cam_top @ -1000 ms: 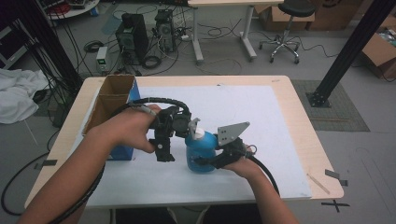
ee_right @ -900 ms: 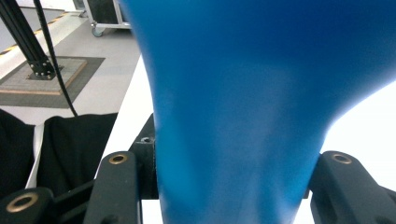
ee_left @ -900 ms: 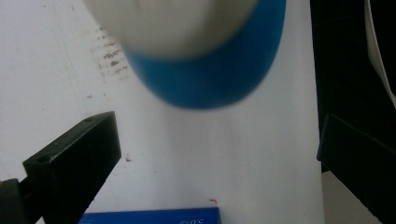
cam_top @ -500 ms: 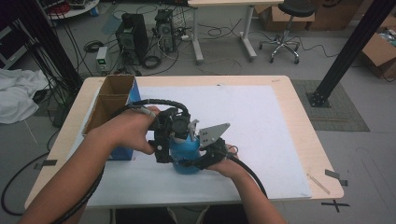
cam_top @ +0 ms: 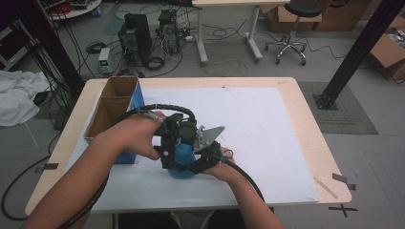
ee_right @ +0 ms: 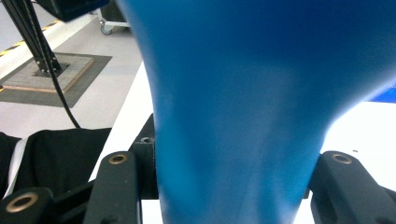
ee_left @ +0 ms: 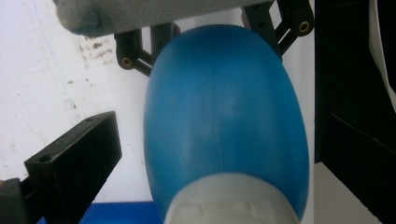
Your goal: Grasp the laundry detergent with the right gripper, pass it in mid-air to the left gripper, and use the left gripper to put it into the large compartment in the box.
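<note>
A blue bottle [cam_top: 183,164] with a white collar stands on the white mat [cam_top: 267,129] near the table's front. My right gripper [cam_top: 195,167] comes in from the right and is shut on its lower body; in the right gripper view the blue bottle [ee_right: 243,116] is pinched between the two fingers [ee_right: 114,186]. My left gripper [cam_top: 173,157] reaches down over it from the left. In the left gripper view the bottle [ee_left: 224,116] lies between that gripper's jaws, and the left finger [ee_left: 70,163] stands clear of it, so the gripper is open.
An open cardboard box [cam_top: 111,107] with a blue side stands at the table's left, close behind my left hand. The wooden table edge [cam_top: 313,143] frames the mat. Computers, cables, a chair and a black post [cam_top: 356,52] stand on the floor beyond.
My right gripper has carried the blue bottle leftward across the mat until it sits between the left gripper's jaws. The left hand has hardly moved.
</note>
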Demonstrator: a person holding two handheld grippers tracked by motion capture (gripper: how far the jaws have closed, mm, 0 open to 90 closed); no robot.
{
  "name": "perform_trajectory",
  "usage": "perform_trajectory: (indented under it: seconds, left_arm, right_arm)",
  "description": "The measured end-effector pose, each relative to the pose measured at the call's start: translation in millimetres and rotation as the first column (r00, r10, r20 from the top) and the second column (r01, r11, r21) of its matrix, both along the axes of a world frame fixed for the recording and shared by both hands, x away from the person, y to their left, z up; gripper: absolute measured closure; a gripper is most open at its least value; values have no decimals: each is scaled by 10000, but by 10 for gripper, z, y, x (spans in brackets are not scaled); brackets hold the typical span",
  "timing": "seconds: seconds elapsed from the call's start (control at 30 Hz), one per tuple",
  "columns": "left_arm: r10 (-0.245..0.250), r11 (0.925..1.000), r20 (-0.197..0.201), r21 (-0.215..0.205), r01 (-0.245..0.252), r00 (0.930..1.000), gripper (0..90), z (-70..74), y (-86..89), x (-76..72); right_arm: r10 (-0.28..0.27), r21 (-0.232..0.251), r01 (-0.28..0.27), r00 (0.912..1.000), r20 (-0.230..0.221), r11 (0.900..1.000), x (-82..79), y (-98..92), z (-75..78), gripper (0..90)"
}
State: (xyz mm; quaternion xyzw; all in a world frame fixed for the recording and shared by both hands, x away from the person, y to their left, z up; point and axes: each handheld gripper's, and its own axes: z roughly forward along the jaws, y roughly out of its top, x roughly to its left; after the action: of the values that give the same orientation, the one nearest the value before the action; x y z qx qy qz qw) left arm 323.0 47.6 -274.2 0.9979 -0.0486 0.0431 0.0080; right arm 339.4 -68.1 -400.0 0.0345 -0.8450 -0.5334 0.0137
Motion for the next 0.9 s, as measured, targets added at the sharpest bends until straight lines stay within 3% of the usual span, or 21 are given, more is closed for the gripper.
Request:
perform_trajectory:
  seconds: [0.27, 0.3, 0.33, 0.37, 0.4, 0.43, 0.47, 0.5, 0.77, 0.9]
  left_arm:
    - [179, 9998, -9, 16, -179, 9998, 22, -32, 4, 17]
    - [233, 9997, -11, -6, -233, 9997, 46, -37, 2, 21]
    - [233, 9997, -11, -6, -233, 9997, 59, -37, 2, 21]
    - [258, 9997, -36, 5, -258, 9997, 63, -40, 0, 24]
    - [258, 9997, -36, 5, -258, 9997, 66, -40, 0, 24]
    - [305, 9995, -68, 58, -304, 9995, 73, -41, -6, 26]
    - [305, 9995, -68, 58, -304, 9995, 80, -41, -6, 26]
    - [324, 9994, -80, 86, -324, 9994, 80, -45, -13, 26]
    - [430, 9987, -54, 289, -429, 9991, 154, -48, -29, 35]
    - [519, 9980, -46, 354, -518, 9986, 158, -52, -30, 37]
  right_arm:
    - [-43, -3, 43, 10000, 7, 10000, 6, 11, -11, 460]
    - [87, 296, -100, 9990, 436, 9995, 38, 31, -18, 460]
    - [-23, 219, 16, 9994, 352, 9998, 29, 28, -19, 460]
    - [-109, -70, 109, 9999, -55, 9999, -1, 14, -17, 460]
    - [-109, -70, 109, 9999, -55, 9999, -1, 14, -17, 460]
    - [-22, 181, 17, 9996, 269, 9998, 27, 29, -24, 460]
    - [-22, 181, 17, 9996, 269, 9998, 27, 29, -24, 460]
    - [-112, -91, 111, 9998, -158, 9999, -2, 13, -23, 460]
    - [-93, 83, 93, 9999, 102, 9999, 14, 25, -34, 460]
    - [-130, 111, 130, 9999, -47, 9999, 9, 26, -40, 460]
